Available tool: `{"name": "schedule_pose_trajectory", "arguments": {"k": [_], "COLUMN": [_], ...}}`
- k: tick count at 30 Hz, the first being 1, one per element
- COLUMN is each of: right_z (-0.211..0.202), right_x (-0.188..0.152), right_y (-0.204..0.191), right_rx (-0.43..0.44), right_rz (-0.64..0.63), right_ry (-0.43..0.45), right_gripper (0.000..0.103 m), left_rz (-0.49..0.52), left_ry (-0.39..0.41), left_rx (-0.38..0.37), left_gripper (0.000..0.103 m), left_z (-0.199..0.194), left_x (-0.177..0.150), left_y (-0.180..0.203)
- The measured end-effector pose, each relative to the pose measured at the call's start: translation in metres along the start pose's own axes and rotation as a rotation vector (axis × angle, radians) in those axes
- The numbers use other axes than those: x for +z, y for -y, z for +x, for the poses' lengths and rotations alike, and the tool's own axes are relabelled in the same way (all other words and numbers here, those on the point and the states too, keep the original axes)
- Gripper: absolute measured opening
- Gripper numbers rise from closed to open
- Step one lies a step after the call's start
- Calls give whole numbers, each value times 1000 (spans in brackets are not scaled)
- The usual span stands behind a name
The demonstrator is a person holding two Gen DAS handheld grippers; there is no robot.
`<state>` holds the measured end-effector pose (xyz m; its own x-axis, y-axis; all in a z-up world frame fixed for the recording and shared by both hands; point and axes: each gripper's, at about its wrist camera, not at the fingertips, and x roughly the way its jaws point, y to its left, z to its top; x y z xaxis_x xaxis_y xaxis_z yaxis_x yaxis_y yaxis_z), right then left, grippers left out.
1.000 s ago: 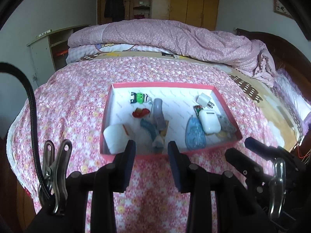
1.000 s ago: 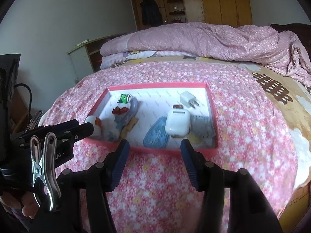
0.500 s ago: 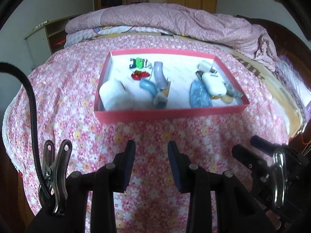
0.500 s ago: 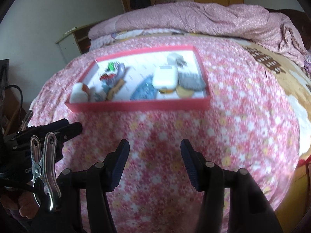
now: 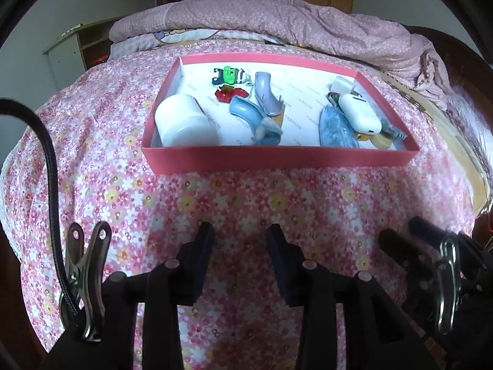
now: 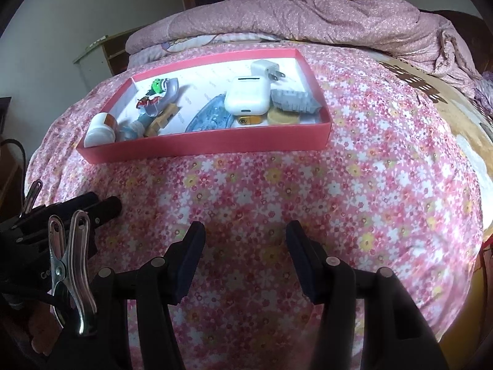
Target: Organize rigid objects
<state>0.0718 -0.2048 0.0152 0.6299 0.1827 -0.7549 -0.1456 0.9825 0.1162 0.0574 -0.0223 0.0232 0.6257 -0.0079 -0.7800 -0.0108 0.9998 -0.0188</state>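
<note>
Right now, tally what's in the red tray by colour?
In the red tray:
White: 3 (jar, earbud case, charger plug)
Blue/lavender: 3 (oval case, two curved pieces)
Green: 1 (toy)
Red: 1 (charm)
Yellow/tan: 3 (disc, lighter-like piece, wooden block)
Grey: 1 (ridged tray)
Total: 12

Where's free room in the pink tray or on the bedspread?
Free: floral bedspread between the pink cardboard tray and both open grippers; inside the tray, the white floor between the blue curved pieces and white earbud case. Crowded: the tray's ends, by the white jar and case.
</note>
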Motion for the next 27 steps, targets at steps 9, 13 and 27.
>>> {"name": "schedule_pose_trajectory", "arguments": {"k": [9, 13, 27], "right_z": [1, 1, 2], "right_x": [-1, -2, -1], "right_y": [-4, -4, -6], "right_rx": [-2, -2, -5], "right_rz": [-14, -13, -25], "right_ry": [15, 14, 14], "right_gripper": [63, 64, 66], "left_rz": [-2, 3, 7], "left_ry": [7, 8, 7], "left_rx": [-10, -15, -21], "left_gripper": [47, 50, 58], "left_z": [-1, -1, 1], "left_x": [-1, 0, 1], "left_y": [2, 3, 6]}}
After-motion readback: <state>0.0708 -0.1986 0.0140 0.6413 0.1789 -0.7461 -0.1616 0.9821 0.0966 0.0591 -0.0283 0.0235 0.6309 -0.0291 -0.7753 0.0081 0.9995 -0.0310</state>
